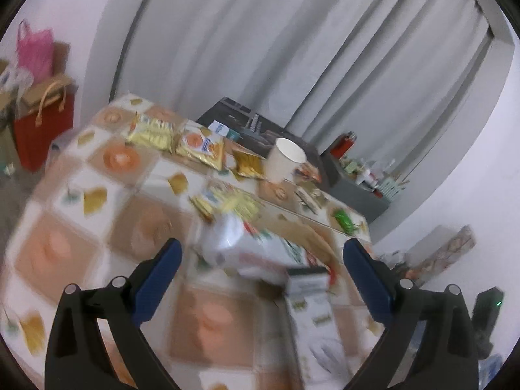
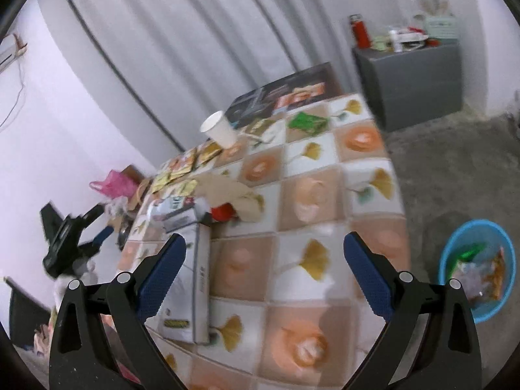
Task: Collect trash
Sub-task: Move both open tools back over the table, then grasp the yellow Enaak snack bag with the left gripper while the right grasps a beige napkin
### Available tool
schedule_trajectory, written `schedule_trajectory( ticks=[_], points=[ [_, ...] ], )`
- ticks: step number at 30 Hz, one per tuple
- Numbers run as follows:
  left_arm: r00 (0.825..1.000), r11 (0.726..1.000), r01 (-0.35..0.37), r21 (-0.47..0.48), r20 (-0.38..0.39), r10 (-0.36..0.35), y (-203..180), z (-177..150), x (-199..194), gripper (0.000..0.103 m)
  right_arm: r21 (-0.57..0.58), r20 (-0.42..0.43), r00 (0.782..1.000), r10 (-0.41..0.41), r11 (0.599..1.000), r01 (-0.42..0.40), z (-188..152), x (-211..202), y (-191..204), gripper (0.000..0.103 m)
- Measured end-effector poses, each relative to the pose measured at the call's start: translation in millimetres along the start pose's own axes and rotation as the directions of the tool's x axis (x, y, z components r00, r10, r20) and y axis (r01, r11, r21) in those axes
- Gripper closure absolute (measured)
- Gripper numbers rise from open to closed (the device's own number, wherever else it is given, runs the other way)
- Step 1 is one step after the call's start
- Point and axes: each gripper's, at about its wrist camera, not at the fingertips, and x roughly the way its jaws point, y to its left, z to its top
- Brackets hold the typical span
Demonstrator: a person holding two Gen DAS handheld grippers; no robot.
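**Currently: 2 empty grippers over a littered table**

Both grippers are seen spread wide with nothing held. The left gripper (image 1: 261,273) hangs above a blurred white carton (image 1: 256,253) near the table's near edge; the right gripper (image 2: 265,269) hovers over bare tablecloth, with a long white box (image 2: 190,286) just beside its left finger.

Trash is scattered across the table (image 2: 367,195): yellow snack wrappers (image 1: 200,144), a green wrapper (image 2: 305,122), a white paper cup (image 2: 219,129) and a red cup (image 2: 222,212) partly under brown paper. A blue basin (image 2: 476,263) on the floor to the right, already holding wrappers, is judged to be the collection point.

Risks are judged as follows: thin wrappers lying flat may slip from the pads, the upright paper cup could be knocked over, and the light carton could be pushed off the edge by a hasty approach.

The table is covered by a checked cloth with orange and ginkgo-leaf squares. Grey curtains, a grey cabinet (image 2: 416,81) and a concrete floor are seen behind.
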Motion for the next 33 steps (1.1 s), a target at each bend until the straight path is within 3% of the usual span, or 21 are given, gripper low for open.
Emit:
schedule_trajectory(
  ticks=[5, 8, 10, 12, 16, 18, 23, 28, 33],
  points=[
    [0.987, 0.999, -0.022, 0.035, -0.16, 0.027, 16, 53, 61, 0.006, -0.052, -0.096, 0.993, 0.069, 0.996, -0.074, 42, 53, 33, 0.012],
    [0.952, 0.998, 0.001, 0.068, -0.307, 0.02, 19, 69, 108, 0.006, -0.08, -0.174, 0.98, 0.101, 0.99, -0.117, 65, 96, 55, 0.014],
    [0.932, 0.995, 0.01, 0.101, -0.362, 0.027, 17, 73, 129, 0.006, -0.108, -0.229, 0.966, 0.117, 0.984, -0.145, 78, 127, 71, 0.015],
    [0.924, 0.988, -0.025, 0.153, -0.373, 0.082, 12, 77, 144, 0.006, -0.131, -0.295, 0.95, 0.098, 0.981, -0.142, 89, 160, 83, 0.017],
    [0.885, 0.961, -0.024, 0.276, -0.442, 0.149, 3, 79, 176, 0.006, -0.173, -0.406, 0.913, 0.037, 0.978, -0.116, 96, 212, 94, 0.022],
    [0.87, 0.955, -0.038, 0.293, -0.461, 0.176, 5, 79, 188, 0.006, -0.187, -0.453, 0.891, 0.001, 0.978, -0.096, 95, 233, 97, 0.023],
    [0.826, 0.941, 0.012, 0.338, -0.534, 0.181, 0, 73, 206, 0.006, -0.205, -0.547, 0.836, -0.044, 0.975, -0.083, 88, 267, 100, 0.026],
    [0.793, 0.898, 0.002, 0.44, -0.548, 0.267, -6, 60, 219, 0.006, -0.26, -0.574, 0.813, -0.097, 0.963, -0.068, 81, 279, 105, 0.035],
    [0.761, 0.879, -0.027, 0.476, -0.56, 0.327, -5, 52, 230, 0.008, -0.273, -0.589, 0.798, -0.131, 0.961, -0.044, 79, 288, 104, 0.049]
  ],
)
